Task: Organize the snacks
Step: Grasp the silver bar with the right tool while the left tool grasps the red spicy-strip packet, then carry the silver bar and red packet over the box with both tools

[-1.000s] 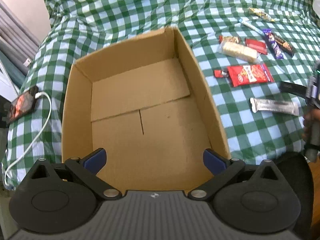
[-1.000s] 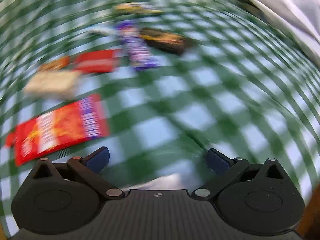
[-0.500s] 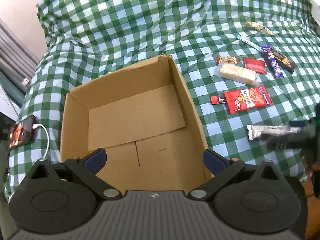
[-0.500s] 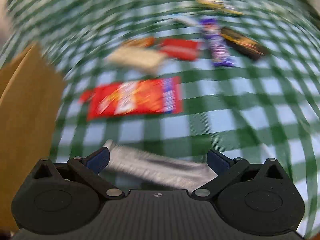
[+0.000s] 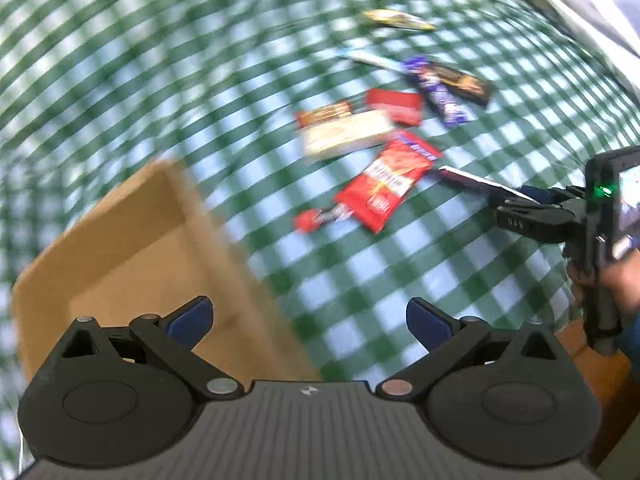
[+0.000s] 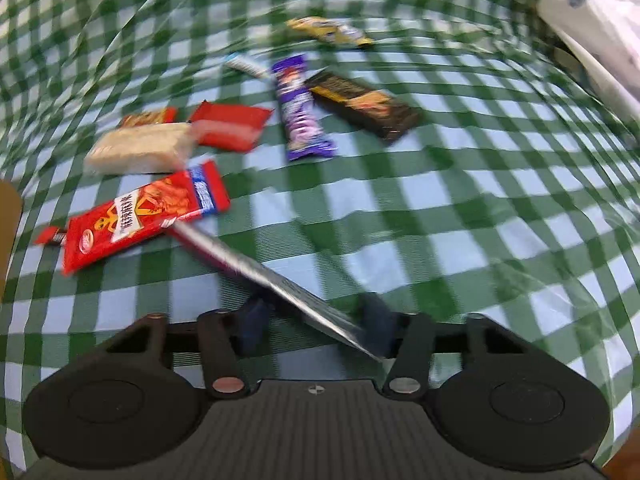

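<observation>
A silver snack bar [image 6: 256, 272] lies slanted between the fingers of my right gripper [image 6: 314, 320], whose jaws are closing; the pads press on its near end. From the left wrist the silver snack bar [image 5: 472, 178] sticks out of the right gripper [image 5: 516, 200], just off the cloth. My left gripper [image 5: 308, 316] is open and empty over the right wall of the cardboard box [image 5: 132, 264]. On the green checked cloth lie a red packet [image 6: 140, 220], a pale bar [image 6: 136, 148], a purple bar [image 6: 300, 112] and a dark bar [image 6: 364, 104].
A small red wrapper [image 6: 230, 126] and a yellow wrapper [image 6: 328, 32] lie farther back. White fabric [image 6: 592, 12] bunches at the far right. A person's hand [image 5: 616, 284] holds the right gripper near the table's wooden edge [image 5: 588, 356].
The right gripper's jaws have narrowed from wide open onto the silver bar, which now tilts up. The left gripper has swung right, from over the box's inside to its right wall.
</observation>
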A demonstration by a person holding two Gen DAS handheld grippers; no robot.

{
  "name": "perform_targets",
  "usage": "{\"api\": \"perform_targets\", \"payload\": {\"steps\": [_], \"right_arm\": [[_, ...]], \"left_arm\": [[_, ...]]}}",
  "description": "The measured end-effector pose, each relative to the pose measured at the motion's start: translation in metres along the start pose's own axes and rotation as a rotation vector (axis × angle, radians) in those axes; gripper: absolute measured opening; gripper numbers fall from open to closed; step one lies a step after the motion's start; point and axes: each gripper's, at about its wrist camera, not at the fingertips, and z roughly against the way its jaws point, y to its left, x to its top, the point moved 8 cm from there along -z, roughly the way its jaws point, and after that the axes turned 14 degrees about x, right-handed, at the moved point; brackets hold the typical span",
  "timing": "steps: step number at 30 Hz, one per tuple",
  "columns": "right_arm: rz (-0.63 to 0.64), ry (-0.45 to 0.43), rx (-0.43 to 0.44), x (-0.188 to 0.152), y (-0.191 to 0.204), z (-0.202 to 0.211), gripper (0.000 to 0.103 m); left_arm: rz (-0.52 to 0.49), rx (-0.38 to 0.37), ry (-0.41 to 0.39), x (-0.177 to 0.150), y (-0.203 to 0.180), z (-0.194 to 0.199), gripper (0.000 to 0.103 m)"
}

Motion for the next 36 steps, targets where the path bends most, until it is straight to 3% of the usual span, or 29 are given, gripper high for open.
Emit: {"api": "perform_targets", "payload": {"steps": [3,5,8,14,15,16,18,19,20,22,29,36], "right_arm": [[-0.031,-0.007,0.009,0.002,-0.012,0.007,0.057],[-0.034,-0.005,0.037,0.005,-0.015,0.007,0.072],[-0.003,0.014,0.077,0.01,-0.008,-0.008,0.084],[0.111,0.048,0.091,0.02,-0.003,-0.022,0.094],[0.14,0.047,0.086,0.021,-0.001,-0.025,0.094],[0.171,0.041,0.08,0.02,0.001,-0.026,0.089],[0.223,0.015,0.102,0.02,0.008,-0.025,0.063],[0.242,-0.002,0.119,0.019,0.012,-0.022,0.041],[0.262,-0.012,0.129,0.019,0.015,-0.019,0.023],[0.275,-0.018,0.142,0.017,0.02,-0.015,0.009],[0.154,-0.152,0.093,0.028,0.016,0.033,0.009],[0.063,-0.244,0.101,0.024,0.038,0.091,0.009]], "left_arm": [[-0.084,-0.014,-0.022,0.036,-0.032,-0.035,0.103],[-0.139,-0.037,0.009,0.054,-0.056,-0.064,0.103],[-0.187,-0.075,0.05,0.071,-0.085,-0.102,0.103],[-0.212,-0.044,0.104,0.095,-0.112,-0.163,0.103],[-0.202,-0.044,0.111,0.097,-0.113,-0.17,0.098],[-0.175,-0.06,0.123,0.098,-0.113,-0.174,0.09],[-0.081,-0.139,0.144,0.1,-0.11,-0.171,0.065],[-0.042,-0.128,0.133,0.102,-0.105,-0.167,0.058],[-0.031,-0.128,0.132,0.101,-0.103,-0.165,0.055],[0.004,-0.157,0.145,0.097,-0.099,-0.159,0.052],[0.101,-0.187,0.054,0.086,-0.071,-0.103,0.048],[0.228,-0.217,-0.06,0.05,-0.023,-0.001,0.048]]}}
